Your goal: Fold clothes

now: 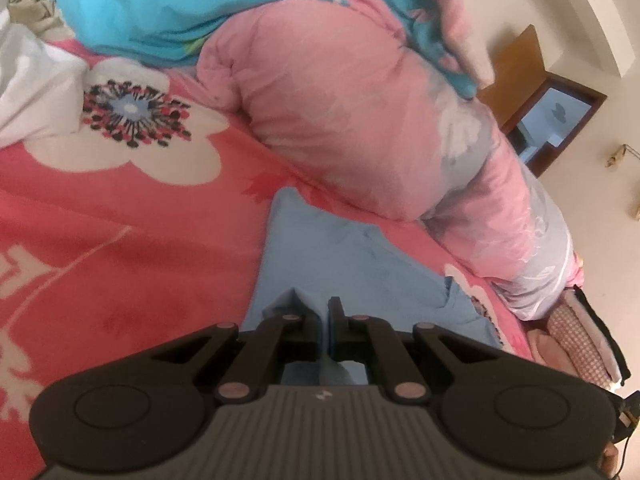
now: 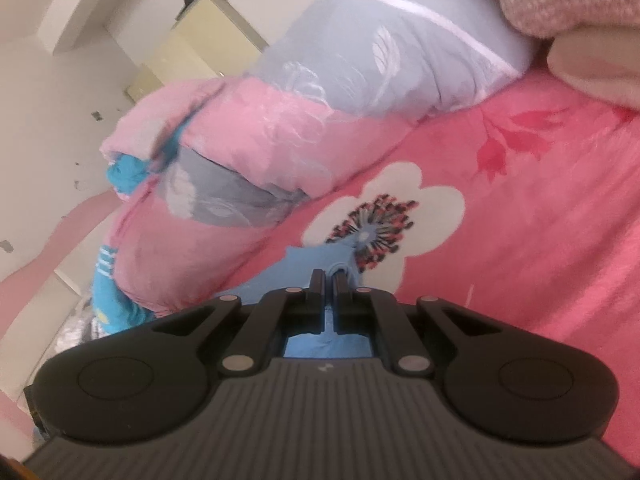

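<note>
A light blue garment (image 1: pixel 340 256) lies spread on the pink flowered bedspread (image 1: pixel 120 216). My left gripper (image 1: pixel 324 308) is shut on its near edge, with blue cloth pinched between the black fingers and bunched below them. In the right wrist view the same blue garment (image 2: pixel 316 260) shows just ahead of my right gripper (image 2: pixel 329 280), which is shut on a fold of it. More blue cloth hangs under the right jaws. Most of the garment is hidden behind the gripper bodies.
A rolled pink and grey quilt (image 1: pixel 360 112) lies just beyond the garment, with a turquoise blanket (image 1: pixel 140 8) behind it. White cloth (image 1: pixel 32 80) sits at the left. Folded clothes (image 1: pixel 580 332) lie at the bed's right edge. Bedspread (image 2: pixel 520 220) stretches to the right.
</note>
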The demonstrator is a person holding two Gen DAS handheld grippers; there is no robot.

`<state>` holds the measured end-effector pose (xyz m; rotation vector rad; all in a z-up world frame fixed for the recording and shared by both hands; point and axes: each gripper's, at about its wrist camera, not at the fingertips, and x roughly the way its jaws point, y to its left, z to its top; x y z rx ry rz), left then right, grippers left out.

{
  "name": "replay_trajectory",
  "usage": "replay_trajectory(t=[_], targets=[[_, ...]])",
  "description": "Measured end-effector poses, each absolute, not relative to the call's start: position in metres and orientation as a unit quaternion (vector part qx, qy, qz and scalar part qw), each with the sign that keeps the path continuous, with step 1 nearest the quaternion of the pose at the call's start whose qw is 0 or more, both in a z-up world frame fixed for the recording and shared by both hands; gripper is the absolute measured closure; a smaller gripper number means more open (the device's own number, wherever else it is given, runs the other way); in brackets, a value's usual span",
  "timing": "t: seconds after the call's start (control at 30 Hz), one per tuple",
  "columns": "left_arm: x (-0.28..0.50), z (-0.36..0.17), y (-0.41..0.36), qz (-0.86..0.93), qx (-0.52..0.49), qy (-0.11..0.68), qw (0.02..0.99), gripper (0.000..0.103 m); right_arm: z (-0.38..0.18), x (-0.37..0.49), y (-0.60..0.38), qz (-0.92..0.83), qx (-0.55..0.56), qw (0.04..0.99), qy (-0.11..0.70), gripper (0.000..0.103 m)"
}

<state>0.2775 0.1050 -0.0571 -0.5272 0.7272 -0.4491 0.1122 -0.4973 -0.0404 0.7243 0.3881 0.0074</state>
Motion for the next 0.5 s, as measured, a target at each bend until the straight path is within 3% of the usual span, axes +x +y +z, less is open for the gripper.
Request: replay_trajectory(t=[0.3, 0.5], targets=[[0.291, -0.081, 0.116, -0.208, -0.284, 0.365, 0.862, 0.097, -0.079, 0.141, -0.505, -0.01, 0.37, 0.903, 0.219, 0.101], [0.296, -0.09, 0.131, -0.212, -0.343, 0.367, 0.839, 0.084, -0.093, 0.151, -0.513, -0.009, 0.402, 0.885, 0.232, 0.1]])
